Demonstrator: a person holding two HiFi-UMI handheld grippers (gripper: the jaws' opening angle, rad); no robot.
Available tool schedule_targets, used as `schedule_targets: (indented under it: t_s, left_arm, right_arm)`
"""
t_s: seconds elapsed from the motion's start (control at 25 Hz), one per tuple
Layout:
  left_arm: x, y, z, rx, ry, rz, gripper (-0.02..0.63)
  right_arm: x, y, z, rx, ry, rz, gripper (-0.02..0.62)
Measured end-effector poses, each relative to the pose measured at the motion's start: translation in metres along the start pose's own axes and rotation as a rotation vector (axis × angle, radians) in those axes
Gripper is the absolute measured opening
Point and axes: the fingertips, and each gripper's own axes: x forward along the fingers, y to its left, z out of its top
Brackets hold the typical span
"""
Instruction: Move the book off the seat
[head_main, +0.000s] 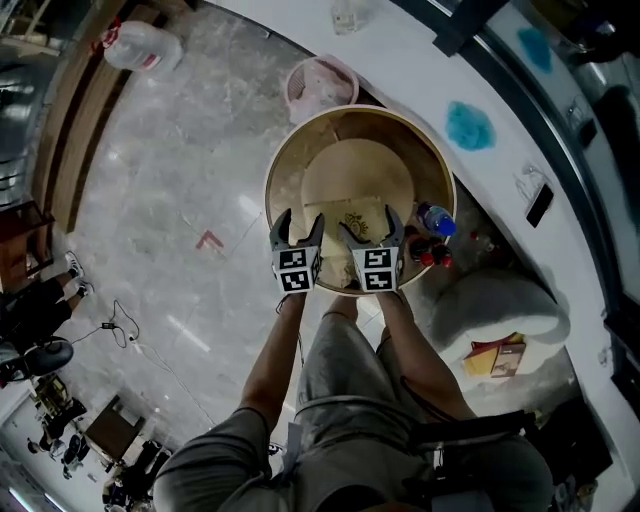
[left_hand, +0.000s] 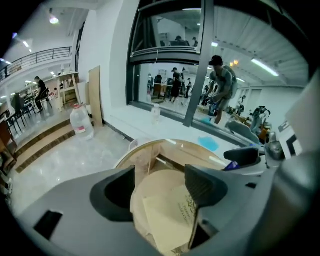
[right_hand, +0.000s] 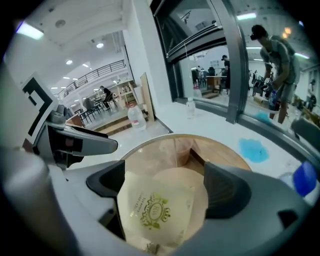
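Book (right_hand: 152, 212) emblem clearest in right gripper view

The cream book (head_main: 350, 222), with a gold-green emblem on its cover, lies flat and slightly askew on the round tan seat (head_main: 352, 168), toward its lower edge, mid-frame.

Matt paper book (head_main: 352, 226), smooth wooden seat (head_main: 345, 165), glossy stone floor (head_main: 170, 200)

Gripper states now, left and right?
Left gripper: open, nothing gripped, book seen between its jaws.
Right gripper: open, nothing gripped, over the same book.
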Motion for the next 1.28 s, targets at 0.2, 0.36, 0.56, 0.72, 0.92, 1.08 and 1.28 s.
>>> schedule_targets:
  t_s: [0.2, 0.36, 0.56, 0.72, 0.92, 1.08, 1.28]
  left_arm:
    - [-0.058, -0.020, 0.078, -0.005, -0.141, -0.013, 0.308]
    - [-0.105, -0.021, 0.172, 0.006, -0.305, 0.029, 0.308]
    - [-0.193, -0.017, 0.298, 0.039, -0.545, 0.113, 0.308]
    - [-0.289, -0.021, 0.377, 0.061, -0.712, 0.156, 0.308]
    - [-0.393, -0.038, 0.429, 0.091, -0.843, 0.173, 0.308]
    - [-0.437, -0.057, 0.443, 0.119, -0.900, 0.152, 0.308]
    - [-0.438, -0.076, 0.438, 0.072, -0.884, 0.100, 0.308]
  right_arm:
    - [-0.062, 0.006, 0.079, -0.017, -0.099, -0.004, 0.479]
    - [-0.100, 0.001, 0.194, -0.106, -0.252, -0.006, 0.479]
    - [-0.174, 0.022, 0.339, -0.195, -0.473, 0.028, 0.479]
    - [-0.258, 0.049, 0.418, -0.234, -0.602, 0.072, 0.479]
    - [-0.364, 0.064, 0.472, -0.229, -0.729, 0.105, 0.479]
    - [-0.415, 0.073, 0.490, -0.245, -0.799, 0.144, 0.479]
    - [-0.427, 0.076, 0.493, -0.257, -0.806, 0.145, 0.479]
